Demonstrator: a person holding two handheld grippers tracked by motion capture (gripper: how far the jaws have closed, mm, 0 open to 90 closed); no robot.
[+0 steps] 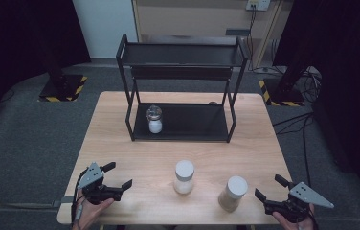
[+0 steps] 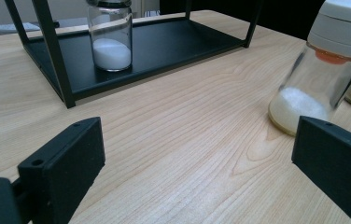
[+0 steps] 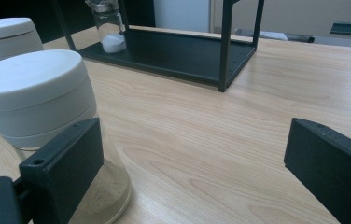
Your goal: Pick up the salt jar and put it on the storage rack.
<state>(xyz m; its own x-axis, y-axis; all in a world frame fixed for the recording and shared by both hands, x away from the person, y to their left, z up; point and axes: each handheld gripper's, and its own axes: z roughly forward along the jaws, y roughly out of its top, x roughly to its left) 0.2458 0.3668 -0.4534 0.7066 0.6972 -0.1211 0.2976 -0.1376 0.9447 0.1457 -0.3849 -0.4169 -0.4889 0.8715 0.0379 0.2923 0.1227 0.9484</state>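
High view: left gripper (image 1: pixel 120 176) sits at the near-left corner of the counter (image 1: pixel 120 139), fingers spread wide and holding nothing; right gripper (image 1: pixel 270 187) sits at the near-right corner, fingers likewise wide and empty. Two white-capped jars stand upright near the front edge between the grippers: the white-powder jar (image 1: pixel 184 177) at centre, the brown-powder jar (image 1: pixel 232 193) just beside the right gripper, not touching it. A third, clear-lidded jar (image 1: pixel 154 119) with white powder stands on the lower shelf of the black rack (image 1: pixel 183 55), left side. Right gripper view: brown-powder jar (image 3: pixel 43 116) stands close behind the left finger.
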